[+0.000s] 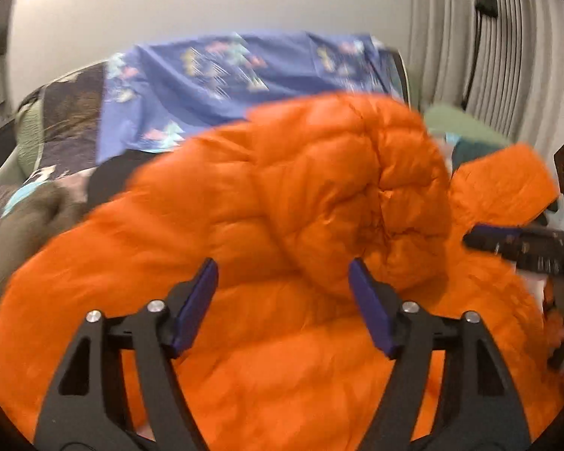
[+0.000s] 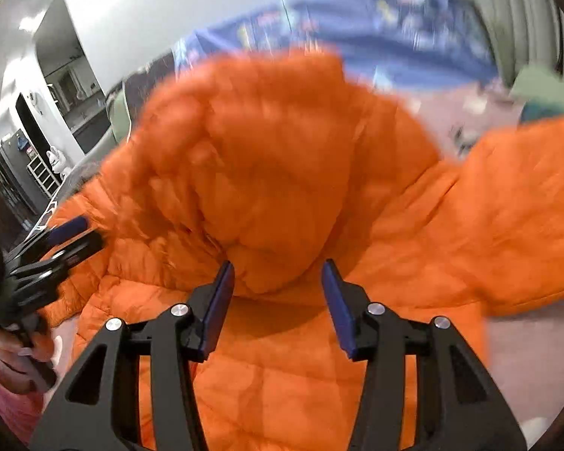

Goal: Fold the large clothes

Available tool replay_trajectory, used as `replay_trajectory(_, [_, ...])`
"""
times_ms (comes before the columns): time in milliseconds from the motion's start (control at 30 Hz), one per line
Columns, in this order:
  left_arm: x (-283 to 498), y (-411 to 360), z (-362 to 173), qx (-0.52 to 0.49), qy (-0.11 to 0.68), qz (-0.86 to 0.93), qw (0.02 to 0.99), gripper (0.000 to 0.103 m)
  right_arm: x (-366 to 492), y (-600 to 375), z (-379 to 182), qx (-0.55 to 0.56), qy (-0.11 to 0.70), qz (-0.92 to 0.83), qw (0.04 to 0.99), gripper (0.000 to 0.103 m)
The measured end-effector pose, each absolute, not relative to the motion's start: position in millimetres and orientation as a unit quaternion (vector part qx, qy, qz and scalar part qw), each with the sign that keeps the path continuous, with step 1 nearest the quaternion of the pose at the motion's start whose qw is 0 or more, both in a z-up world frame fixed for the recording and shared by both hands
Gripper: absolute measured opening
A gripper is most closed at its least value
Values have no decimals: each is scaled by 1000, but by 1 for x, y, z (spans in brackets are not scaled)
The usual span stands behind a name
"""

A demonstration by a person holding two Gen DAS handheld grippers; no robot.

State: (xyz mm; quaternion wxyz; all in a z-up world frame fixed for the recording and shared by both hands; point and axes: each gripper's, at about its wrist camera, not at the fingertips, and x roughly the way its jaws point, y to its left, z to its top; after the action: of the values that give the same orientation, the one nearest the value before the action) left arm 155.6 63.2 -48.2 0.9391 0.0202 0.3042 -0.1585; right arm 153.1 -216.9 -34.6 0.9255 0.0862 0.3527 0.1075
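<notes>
A large orange puffer jacket (image 1: 282, 206) lies spread on the bed, with a bulky part of it bunched up in a mound in the middle (image 2: 252, 173). My left gripper (image 1: 282, 270) is open and empty, its jaws wide apart just in front of the mound. My right gripper (image 2: 278, 274) is open and empty too, its jaws on either side of the mound's lower edge (image 2: 274, 278). A flat orange part of the jacket (image 2: 526, 206) spreads to the right. The right gripper shows at the right of the left wrist view (image 1: 507, 240); the left gripper shows at the left of the right wrist view (image 2: 64, 240).
A blue patterned sheet (image 1: 225, 75) covers the bed behind the jacket. A dark patterned blanket (image 1: 67, 120) and a brown cloth (image 1: 30, 221) lie at the left, green cloth (image 1: 458, 120) at the right. Pleated curtains (image 1: 488, 56) hang at the right. A doorway (image 2: 67, 75) opens at the left.
</notes>
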Motion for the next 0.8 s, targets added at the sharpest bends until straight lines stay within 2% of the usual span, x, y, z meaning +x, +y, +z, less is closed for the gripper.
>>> replay_trajectory(167, [73, 159, -59, -81, 303, -80, 946, 79, 120, -204, -15, 65, 321, 114, 938, 51])
replay_trajectory(400, [-9, 302, -106, -154, 346, 118, 918, 77, 98, -168, -23, 37, 338, 145, 929, 52])
replay_trajectory(467, [-28, 342, -112, -199, 347, 156, 903, 77, 90, -157, -23, 27, 338, 150, 929, 59])
replay_trajectory(633, [-38, 392, -134, -246, 358, 188, 881, 77, 77, -142, -24, 9, 337, 151, 929, 61])
replay_trajectory(800, [-12, 406, -165, -270, 390, 198, 858, 78, 69, -135, -25, -2, 345, 143, 928, 62])
